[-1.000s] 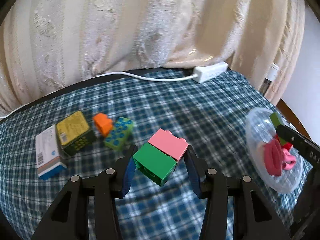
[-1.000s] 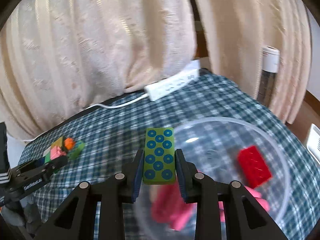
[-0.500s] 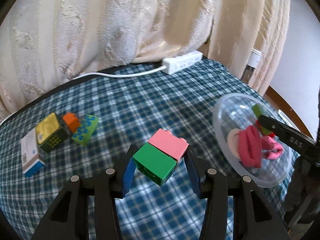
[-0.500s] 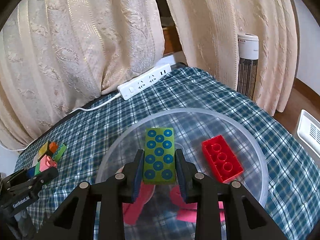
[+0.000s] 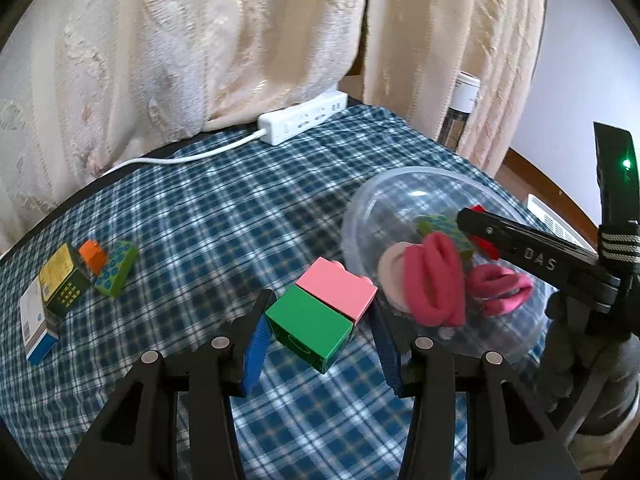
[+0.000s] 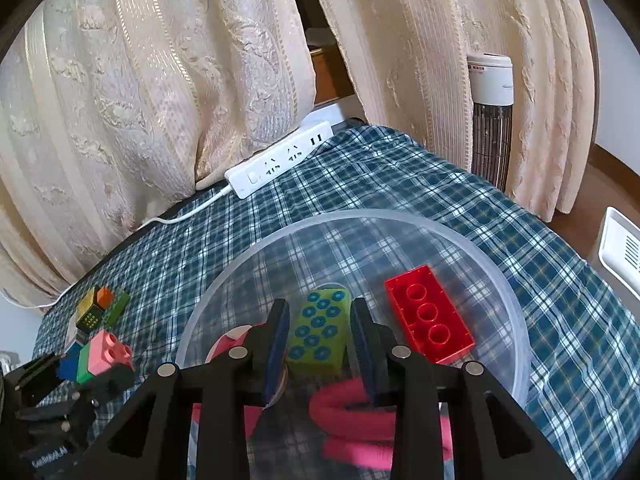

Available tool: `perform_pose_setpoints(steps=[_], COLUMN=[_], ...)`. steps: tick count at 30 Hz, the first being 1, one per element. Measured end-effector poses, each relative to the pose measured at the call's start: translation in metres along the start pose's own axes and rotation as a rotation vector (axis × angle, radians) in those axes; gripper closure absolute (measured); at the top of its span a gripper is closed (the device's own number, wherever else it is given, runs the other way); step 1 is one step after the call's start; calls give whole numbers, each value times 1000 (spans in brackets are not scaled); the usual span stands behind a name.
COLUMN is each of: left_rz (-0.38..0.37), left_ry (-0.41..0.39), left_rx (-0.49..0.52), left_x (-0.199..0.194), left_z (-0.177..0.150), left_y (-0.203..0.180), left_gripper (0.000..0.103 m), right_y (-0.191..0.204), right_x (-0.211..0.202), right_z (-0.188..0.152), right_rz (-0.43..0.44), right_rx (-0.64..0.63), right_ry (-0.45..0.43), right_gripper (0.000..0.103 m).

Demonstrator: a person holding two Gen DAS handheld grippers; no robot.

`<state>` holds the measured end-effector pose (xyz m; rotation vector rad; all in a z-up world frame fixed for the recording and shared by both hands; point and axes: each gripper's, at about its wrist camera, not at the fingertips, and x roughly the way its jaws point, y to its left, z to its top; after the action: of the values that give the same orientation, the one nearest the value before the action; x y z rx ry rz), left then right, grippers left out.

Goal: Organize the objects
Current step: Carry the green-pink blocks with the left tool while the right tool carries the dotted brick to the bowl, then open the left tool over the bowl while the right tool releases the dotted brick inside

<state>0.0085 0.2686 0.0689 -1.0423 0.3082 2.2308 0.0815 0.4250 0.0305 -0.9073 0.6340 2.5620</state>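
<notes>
Plainly, the counter (image 5: 224,208) under its blue plaid cloth has open room across its middle, between a small pile at the left edge and the clear plastic bowl (image 6: 400,218) near the right edge; the far edge runs under a cream curtain (image 5: 200,40), where a white power strip (image 6: 280,160) lies with its cord trailing left; beyond the right edge stands a tower fan (image 6: 490,120).

The left claw (image 5: 318,320) is clamped on a green-and-pink brick pair (image 5: 320,308), green half nearer, pink half with studs farther, held clear of the cloth just beside the bowl's rim.

The right claw (image 6: 319,320) hangs over the bowl; its jaws have just been opening, and the lime brick with blue dots (image 6: 318,330) lies tilted between the pads, with a gap showing on each side, so the claw is open.

In the bowl a red brick (image 6: 430,320) lies studs-up to the right of the lime one; rolled pink cloth pieces (image 6: 352,412) sit at the near side.

The pile holds a yellow-topped box (image 5: 62,280), an orange brick (image 5: 93,255), a second dotted lime brick (image 5: 118,268) and a white-and-blue carton (image 5: 36,320), all touching or just beside one another.
</notes>
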Motion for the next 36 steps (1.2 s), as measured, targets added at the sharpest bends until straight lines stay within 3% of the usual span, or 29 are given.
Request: perform_pose_setpoints(steps=[10, 22, 30, 33, 34, 36], left_rz=[-38, -150, -186, -201, -206, -208], left_ry=[-4, 18, 33, 45, 52, 51], left_rx=[52, 118, 145, 152, 149, 136], left_x=[-1, 9, 20, 23, 25, 26], left_z=[4, 4, 6, 5, 5, 5], left_y=[-28, -69, -89, -94, -95, -93], left_gripper=[54, 54, 54, 49, 41, 36], right_y=[-12, -31, -44, -46, -46, -46], right_x=[-12, -23, -25, -24, -24, -24], right_z=[-1, -1, 1, 1, 0, 0], right_rz=[-8, -7, -11, -10, -9, -7], right_rx=[19, 53, 74, 79, 80, 81], right_ry=[-36, -61, -66, -64, -62, -61], right_gripper=[68, 66, 66, 66, 66, 66])
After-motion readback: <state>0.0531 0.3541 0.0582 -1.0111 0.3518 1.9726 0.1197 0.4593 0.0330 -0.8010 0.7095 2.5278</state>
